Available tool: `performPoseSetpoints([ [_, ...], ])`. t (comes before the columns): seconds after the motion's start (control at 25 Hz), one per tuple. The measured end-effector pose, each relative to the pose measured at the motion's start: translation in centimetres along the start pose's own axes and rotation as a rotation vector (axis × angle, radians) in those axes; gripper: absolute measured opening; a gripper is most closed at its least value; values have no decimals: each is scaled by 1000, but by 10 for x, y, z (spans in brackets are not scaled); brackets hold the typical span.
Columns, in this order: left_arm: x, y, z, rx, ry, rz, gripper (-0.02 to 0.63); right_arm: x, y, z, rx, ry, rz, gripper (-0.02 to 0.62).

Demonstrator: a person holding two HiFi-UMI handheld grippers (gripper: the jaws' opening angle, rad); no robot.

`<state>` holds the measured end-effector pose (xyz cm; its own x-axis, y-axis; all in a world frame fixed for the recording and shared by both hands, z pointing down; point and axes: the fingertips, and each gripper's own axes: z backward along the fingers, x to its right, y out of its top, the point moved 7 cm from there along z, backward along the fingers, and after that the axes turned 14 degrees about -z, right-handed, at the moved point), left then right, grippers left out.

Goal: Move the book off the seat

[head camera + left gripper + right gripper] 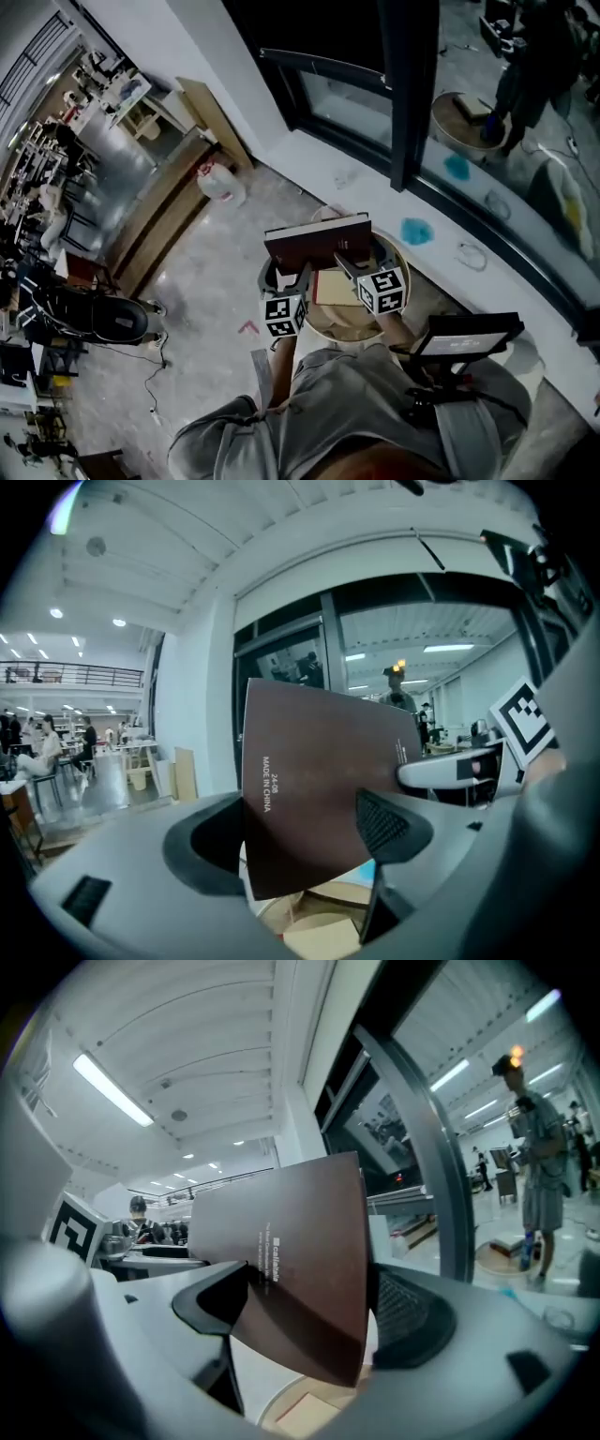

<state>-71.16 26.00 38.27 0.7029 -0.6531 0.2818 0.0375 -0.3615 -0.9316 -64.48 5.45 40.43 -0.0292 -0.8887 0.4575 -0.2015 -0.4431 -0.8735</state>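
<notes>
A dark brown book (pixel 317 242) hangs on edge above the round wooden seat (pixel 349 325), held from both ends. My left gripper (pixel 303 273) is shut on its left part and my right gripper (pixel 345 266) on its right part. In the left gripper view the book (pixel 314 789) stands upright between the jaws of the left gripper (pixel 300 841), with the seat (pixel 319 935) below. The right gripper view shows the book (pixel 300 1260) tilted in the right gripper (pixel 314 1314). A thin tan book (pixel 330 287) lies flat on the seat, under the lifted one.
A black window frame post (pixel 410 84) and a white sill run just behind the seat. A black stand with a flat top (pixel 466 335) is at the right. A white jug (pixel 221 180) and leaning wooden boards (pixel 212 118) are at the left on the floor.
</notes>
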Motion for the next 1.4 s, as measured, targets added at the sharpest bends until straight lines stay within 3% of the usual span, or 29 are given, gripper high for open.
performPoseSetpoints([
  [0.16, 14, 22, -40, 71, -130, -21, 373, 22, 24, 17, 80, -143, -8, 388],
  [0.36, 5, 40, -51, 163, -206, -28, 373, 9, 43, 25, 143, -223, 41, 388],
  [0.6, -19, 24, -52, 158, -209, 19, 374, -12, 44, 8, 123, -254, 79, 388],
  [0.84, -37, 28, -50, 189, -216, 7, 374, -26, 41, -3, 122, -265, 77, 388],
  [1.12, -45, 11, -54, 151, -218, 38, 374, -28, 31, -17, 89, -273, 79, 388],
  [1.4, -49, -19, -72, 24, -250, 56, 374, -13, 5, -38, -20, -305, -1, 389],
])
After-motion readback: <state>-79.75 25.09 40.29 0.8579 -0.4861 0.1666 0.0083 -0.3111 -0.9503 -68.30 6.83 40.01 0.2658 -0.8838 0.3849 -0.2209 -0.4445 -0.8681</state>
